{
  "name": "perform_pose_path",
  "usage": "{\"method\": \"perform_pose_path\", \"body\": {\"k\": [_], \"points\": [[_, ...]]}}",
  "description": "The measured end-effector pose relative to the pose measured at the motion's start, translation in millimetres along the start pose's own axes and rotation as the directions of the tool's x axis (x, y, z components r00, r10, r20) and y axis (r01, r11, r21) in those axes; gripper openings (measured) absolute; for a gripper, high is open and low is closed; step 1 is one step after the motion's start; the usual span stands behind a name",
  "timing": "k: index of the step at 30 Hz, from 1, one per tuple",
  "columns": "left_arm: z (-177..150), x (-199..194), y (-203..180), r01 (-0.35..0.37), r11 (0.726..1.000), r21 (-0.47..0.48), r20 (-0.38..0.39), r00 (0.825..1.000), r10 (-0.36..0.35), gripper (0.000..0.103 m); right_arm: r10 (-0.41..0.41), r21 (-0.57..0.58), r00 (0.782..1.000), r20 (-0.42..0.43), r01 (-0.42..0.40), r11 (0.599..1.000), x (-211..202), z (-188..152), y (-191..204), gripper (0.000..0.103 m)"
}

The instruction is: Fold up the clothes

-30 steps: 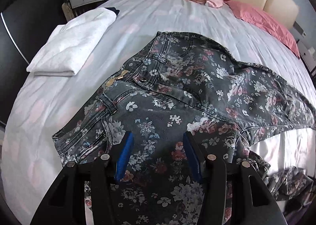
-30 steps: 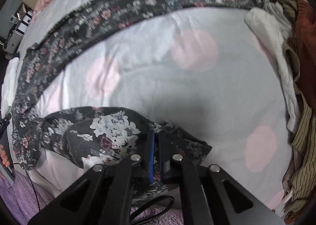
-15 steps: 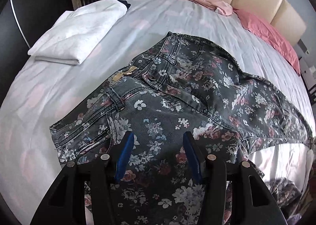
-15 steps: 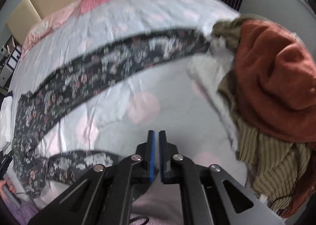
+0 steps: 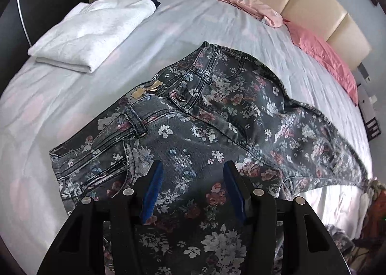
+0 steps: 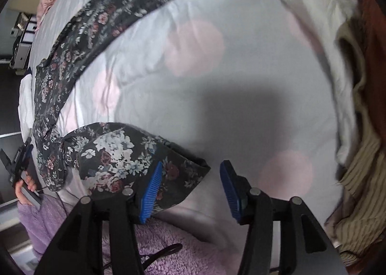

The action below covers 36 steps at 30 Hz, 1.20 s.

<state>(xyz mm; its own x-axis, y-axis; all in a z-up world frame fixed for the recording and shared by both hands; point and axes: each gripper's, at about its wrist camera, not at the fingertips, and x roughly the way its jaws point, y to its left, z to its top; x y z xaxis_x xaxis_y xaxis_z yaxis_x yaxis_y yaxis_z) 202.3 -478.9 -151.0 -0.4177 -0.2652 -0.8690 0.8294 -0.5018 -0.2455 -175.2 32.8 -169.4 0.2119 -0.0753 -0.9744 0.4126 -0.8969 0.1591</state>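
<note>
Once your right tongs (image 6: 190,193) finished opening, the near leg's hem sat loose between them, released. Your left tongs (image 5: 191,190) hovered wide over the hip, gripping nothing. The floral jeans (image 5: 217,116) lay mid-bed, legs still apart, fold not made.

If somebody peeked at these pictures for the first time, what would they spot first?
Probably the flowery dark jeans spread across the middle of the bed, with one leg end crumpled near its edge by the open right gripper. After that, the folded white towel beside the waistband, and the pile of unfolded clothes heaped past the leg ends.
</note>
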Motion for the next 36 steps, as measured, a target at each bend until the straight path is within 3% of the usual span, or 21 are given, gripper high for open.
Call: {"method": "perform_pose_path", "body": {"k": [3, 6, 8, 12, 15, 20, 23, 25, 26, 32, 36], "points": [[2.5, 1.3, 8.1, 0.026, 0.999, -0.042, -0.004, 1.000, -0.026, 0.053, 0.052, 0.055, 0.996, -0.073, -0.048, 0.997, 26.4, -1.9, -4.7, 0.049], [4.4, 2.9, 14.2, 0.047, 0.996, -0.071, -0.008, 0.999, -0.048, 0.053, 0.053, 0.078, 0.996, -0.075, -0.047, 0.996, 37.9, -5.8, -2.6, 0.034], [5.8, 4.6, 16.0, 0.058, 0.995, -0.078, -0.012, 0.998, -0.059, 0.053, 0.048, 0.071, 0.998, -0.039, -0.045, 0.996, 30.1, -7.0, 4.5, 0.015], [8.4, 6.7, 18.0, 0.084, 0.993, -0.081, -0.015, 0.996, -0.085, 0.053, -0.003, 0.044, 0.997, 0.074, 0.000, 0.999, -5.1, -5.5, 24.2, 0.008], [10.0, 7.9, 20.6, 0.098, 0.992, -0.075, -0.015, 0.995, -0.099, 0.053, -0.102, 0.023, 0.979, 0.174, 0.099, 0.995, -50.3, -1.0, 45.1, 0.007], [12.8, 9.5, 30.2, 0.127, 0.987, -0.103, -0.013, 0.992, -0.129, 0.053, -0.236, -0.005, 0.905, 0.355, 0.255, 0.967, -138.0, 7.6, 68.4, 0.007], [14.0, 10.1, 33.8, 0.145, 0.982, -0.118, -0.012, 0.989, -0.147, 0.053, -0.287, -0.016, 0.829, 0.480, 0.336, 0.942, -184.2, 15.4, 69.5, 0.006], [14.0, 9.9, 34.4, 0.156, 0.980, -0.121, -0.014, 0.987, -0.159, 0.053, -0.336, -0.014, 0.788, 0.516, 0.400, 0.917, -193.1, 22.7, 67.1, 0.006], [13.9, 9.6, 34.5, 0.162, 0.979, -0.122, -0.014, 0.986, -0.165, 0.053, -0.362, -0.024, 0.780, 0.510, 0.434, 0.901, -191.2, 23.8, 64.3, 0.006], [14.7, 7.5, 35.0, 0.182, 0.974, -0.132, -0.014, 0.983, -0.185, 0.053, -0.448, -0.012, 0.838, 0.310, 0.475, 0.880, -126.1, 11.2, 12.9, 0.007], [13.7, 5.8, 34.1, 0.182, 0.975, -0.127, -0.017, 0.983, -0.185, 0.053, -0.414, -0.027, 0.895, 0.163, 0.424, 0.905, -79.9, -17.0, -21.7, 0.007]]}}
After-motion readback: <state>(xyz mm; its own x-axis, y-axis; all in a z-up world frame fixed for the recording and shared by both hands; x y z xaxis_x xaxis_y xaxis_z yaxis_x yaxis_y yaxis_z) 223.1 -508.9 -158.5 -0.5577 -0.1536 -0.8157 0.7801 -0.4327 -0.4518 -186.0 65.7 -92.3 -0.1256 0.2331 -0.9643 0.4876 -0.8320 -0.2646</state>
